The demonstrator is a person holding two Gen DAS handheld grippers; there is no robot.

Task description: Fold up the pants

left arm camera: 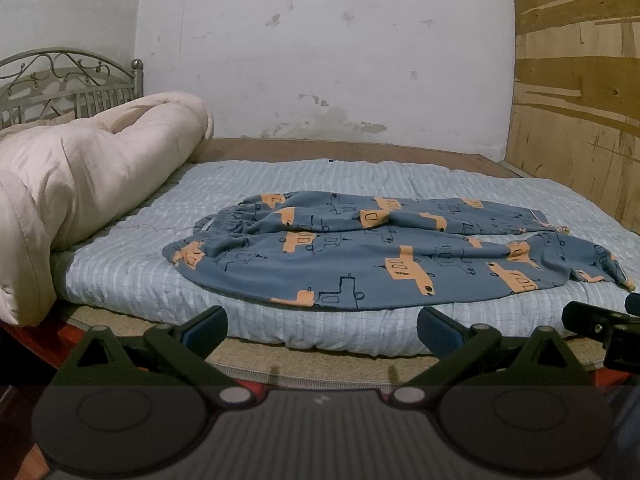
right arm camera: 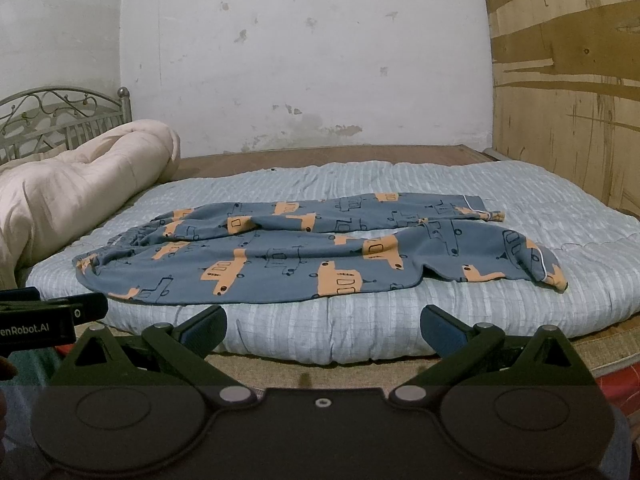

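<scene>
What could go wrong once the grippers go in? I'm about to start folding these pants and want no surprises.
1. The pants lie rumpled, legs overlapping near the cuffs; a pinch there may catch both layers.
2. The quilted pad beneath is soft, so the open left gripper or right gripper might grab it too.
3. The rolled duvet sits close to the waistband, limiting room there.

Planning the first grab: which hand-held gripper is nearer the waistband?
Left. The left hand-held gripper sits closer to the waistband; the right hand-held gripper faces the pants' middle.
</scene>
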